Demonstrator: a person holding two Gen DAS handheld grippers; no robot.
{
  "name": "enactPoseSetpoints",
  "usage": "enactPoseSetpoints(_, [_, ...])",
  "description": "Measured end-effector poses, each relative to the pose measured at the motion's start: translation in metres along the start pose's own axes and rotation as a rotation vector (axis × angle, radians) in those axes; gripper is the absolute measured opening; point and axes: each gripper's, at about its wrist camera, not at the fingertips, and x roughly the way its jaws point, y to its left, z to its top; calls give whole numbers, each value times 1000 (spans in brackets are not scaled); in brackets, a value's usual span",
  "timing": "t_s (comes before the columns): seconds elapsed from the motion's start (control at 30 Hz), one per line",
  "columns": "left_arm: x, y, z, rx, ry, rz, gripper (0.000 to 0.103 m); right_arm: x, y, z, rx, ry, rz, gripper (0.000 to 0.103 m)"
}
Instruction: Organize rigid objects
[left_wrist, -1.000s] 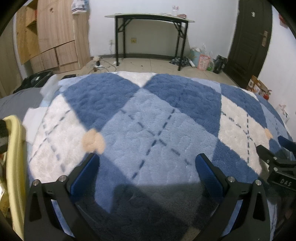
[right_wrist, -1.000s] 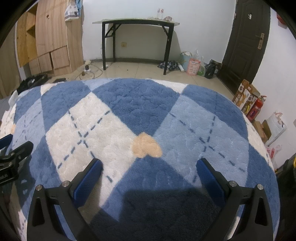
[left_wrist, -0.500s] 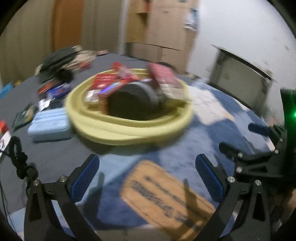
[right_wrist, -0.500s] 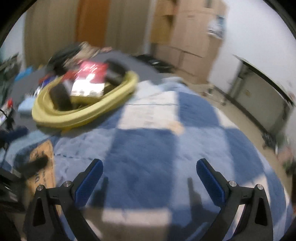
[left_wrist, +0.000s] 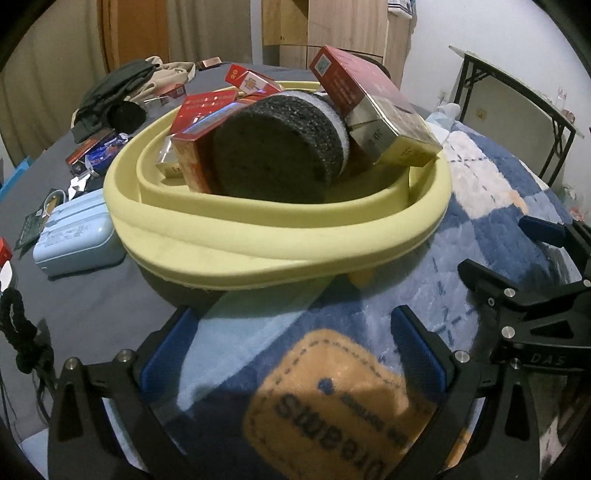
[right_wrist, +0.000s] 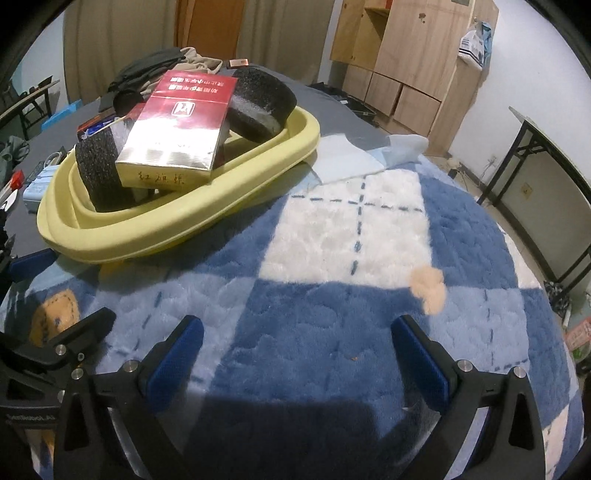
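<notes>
On a bed spread with a blue-and-white plush blanket (right_wrist: 343, 236), the yellow basin (left_wrist: 280, 236) sits still heaped with red cartons (right_wrist: 181, 122) and black foam rolls (left_wrist: 280, 147), nothing sorted yet, while left tongs (left_wrist: 295, 354) and right tongs (right_wrist: 295, 354) hover wide and empty.

Both cameras have swung off the far wall and black table — the pale yellow foam-rimmed basket (left_wrist: 280, 236), heaped with red cardboard boxes (right_wrist: 184, 122) and dark round foam discs (left_wrist: 273, 155), now fills the left wrist view at 12 o'clock and sits at 10 o'clock in the right — sharp, no longer blurred.
</notes>
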Motion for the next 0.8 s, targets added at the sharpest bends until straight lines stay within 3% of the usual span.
enactPoseSetpoints(0.8, [-4, -5, -5, 4, -1, 1, 103, -1, 0, -1, 1, 1, 2, 103])
